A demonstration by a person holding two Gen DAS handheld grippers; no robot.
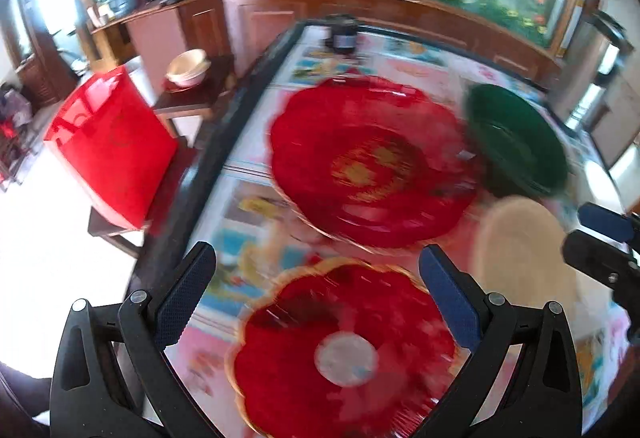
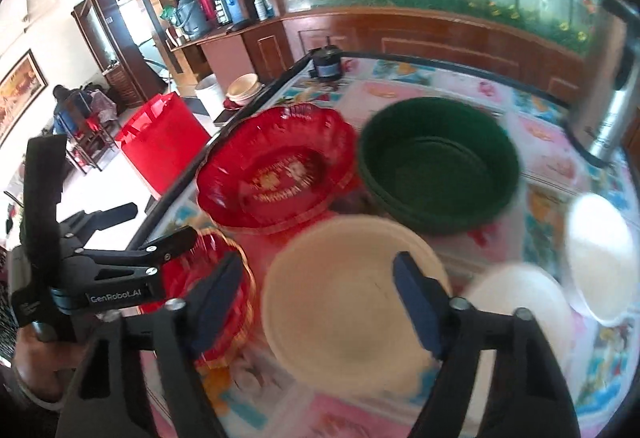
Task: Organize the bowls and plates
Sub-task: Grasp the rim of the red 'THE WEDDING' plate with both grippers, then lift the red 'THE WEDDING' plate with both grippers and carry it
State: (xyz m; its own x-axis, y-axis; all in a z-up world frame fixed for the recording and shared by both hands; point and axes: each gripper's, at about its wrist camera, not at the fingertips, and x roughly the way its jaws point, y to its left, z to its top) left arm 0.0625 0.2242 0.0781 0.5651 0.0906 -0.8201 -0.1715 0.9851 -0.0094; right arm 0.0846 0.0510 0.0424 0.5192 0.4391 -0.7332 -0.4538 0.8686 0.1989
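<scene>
A small red scalloped plate with a gold rim (image 1: 344,350) lies near the table's front; my left gripper (image 1: 316,274) hangs open and empty just above it. A large red scalloped plate (image 1: 372,161) (image 2: 276,173) lies behind it. Green bowls (image 2: 436,165) (image 1: 516,141) sit stacked to its right. A cream bowl (image 2: 352,314) (image 1: 520,250) stands in front of them; my right gripper (image 2: 320,286) is open and empty above it. Two white bowls (image 2: 516,306) (image 2: 600,254) stand at the right. The small red plate also shows in the right wrist view (image 2: 224,278), under the left gripper.
The table has a colourful patterned cover (image 1: 420,65) and a dark left edge (image 1: 248,85). A small dark jar (image 2: 326,65) stands at the far edge. A red bag (image 1: 108,141) sits on a stool to the left. A metal flask (image 2: 612,121) stands at the right.
</scene>
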